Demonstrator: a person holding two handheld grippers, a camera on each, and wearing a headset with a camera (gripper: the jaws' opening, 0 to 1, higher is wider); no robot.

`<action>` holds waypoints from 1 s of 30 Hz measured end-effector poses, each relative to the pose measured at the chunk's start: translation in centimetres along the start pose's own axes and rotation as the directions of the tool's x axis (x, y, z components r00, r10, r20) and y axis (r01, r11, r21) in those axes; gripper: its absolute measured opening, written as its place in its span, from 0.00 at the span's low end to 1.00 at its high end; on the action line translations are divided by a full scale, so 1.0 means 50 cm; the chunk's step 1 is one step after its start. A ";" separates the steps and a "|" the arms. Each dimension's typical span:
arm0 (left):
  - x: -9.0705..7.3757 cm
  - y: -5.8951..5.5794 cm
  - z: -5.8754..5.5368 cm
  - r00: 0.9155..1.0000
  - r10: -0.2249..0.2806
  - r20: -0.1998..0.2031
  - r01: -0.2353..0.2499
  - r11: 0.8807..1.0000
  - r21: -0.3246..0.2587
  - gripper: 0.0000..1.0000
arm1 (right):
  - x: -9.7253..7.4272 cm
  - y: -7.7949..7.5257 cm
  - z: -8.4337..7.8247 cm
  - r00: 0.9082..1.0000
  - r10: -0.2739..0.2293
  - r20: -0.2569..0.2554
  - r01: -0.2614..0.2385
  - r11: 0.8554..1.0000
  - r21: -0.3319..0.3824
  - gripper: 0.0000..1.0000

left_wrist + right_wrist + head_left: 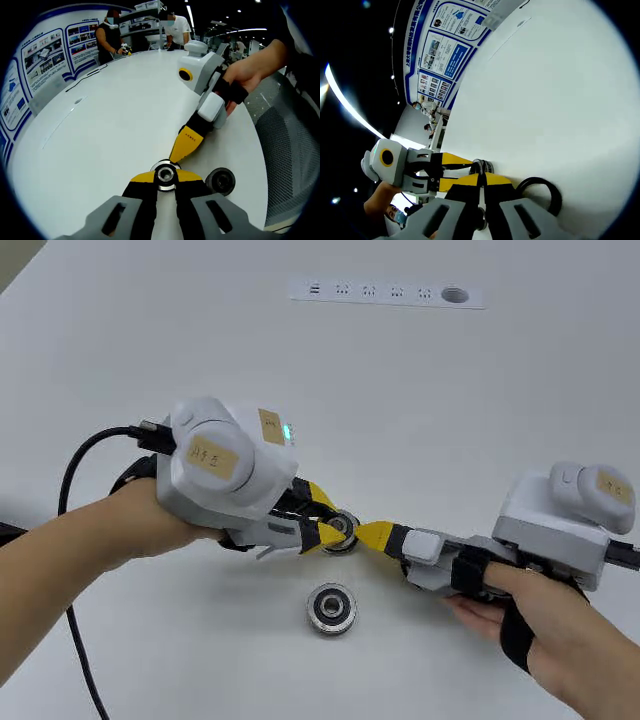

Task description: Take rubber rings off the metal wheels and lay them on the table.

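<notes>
The white table (430, 410) lies bright under your hands. Nearest you, at 6 o'clock from the grippers, a loose wheel (331, 608) lies flat, with a black rubber ring (313, 608) round its shiny steel hub. Just beyond it, your left gripper (328, 518) is clenched on the held wheel (343, 528), whose silver centre sits between the yellow tips. Your right gripper (375, 534) reaches in from 3 o'clock with its jaws drawn together, the tips touching that wheel's edge; you can't tell whether they pinch any rubber. Far off at 12 o'clock sits a power strip (385, 292).
</notes>
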State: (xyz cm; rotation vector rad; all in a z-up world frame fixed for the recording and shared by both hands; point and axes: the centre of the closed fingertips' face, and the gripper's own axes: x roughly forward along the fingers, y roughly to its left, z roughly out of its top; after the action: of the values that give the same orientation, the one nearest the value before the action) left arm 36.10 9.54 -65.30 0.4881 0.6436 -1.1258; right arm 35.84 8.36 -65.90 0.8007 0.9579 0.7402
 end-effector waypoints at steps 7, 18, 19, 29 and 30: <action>0.000 -0.001 0.001 1.000 0.002 -0.002 -0.002 1.000 -0.001 0.13 | -0.002 0.005 0.001 1.000 -0.024 -0.001 0.024 0.999 -0.034 0.02; 0.000 0.000 0.001 1.000 0.000 -0.005 0.000 1.000 0.004 0.13 | 0.000 0.012 0.003 0.999 -0.052 -0.017 0.050 0.994 -0.096 0.01; 0.000 0.001 0.000 1.000 0.000 -0.006 0.000 1.000 0.004 0.13 | 0.000 0.013 0.003 0.998 -0.053 -0.018 0.051 0.994 -0.099 0.01; 0.000 0.001 0.000 1.000 -0.008 -0.010 0.008 1.000 0.013 0.13 | 0.006 0.016 0.004 0.999 -0.038 -0.036 0.033 0.992 -0.118 0.01; 0.000 0.001 0.000 1.000 -0.007 -0.010 0.007 1.000 0.013 0.13 | 0.007 0.016 0.003 0.999 -0.038 -0.038 0.033 0.992 -0.121 0.01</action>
State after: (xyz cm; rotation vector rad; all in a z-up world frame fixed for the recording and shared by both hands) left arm 36.16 9.53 -65.29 0.5029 0.6476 -1.1357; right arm 35.97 9.02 -65.29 0.6638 0.9519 0.7788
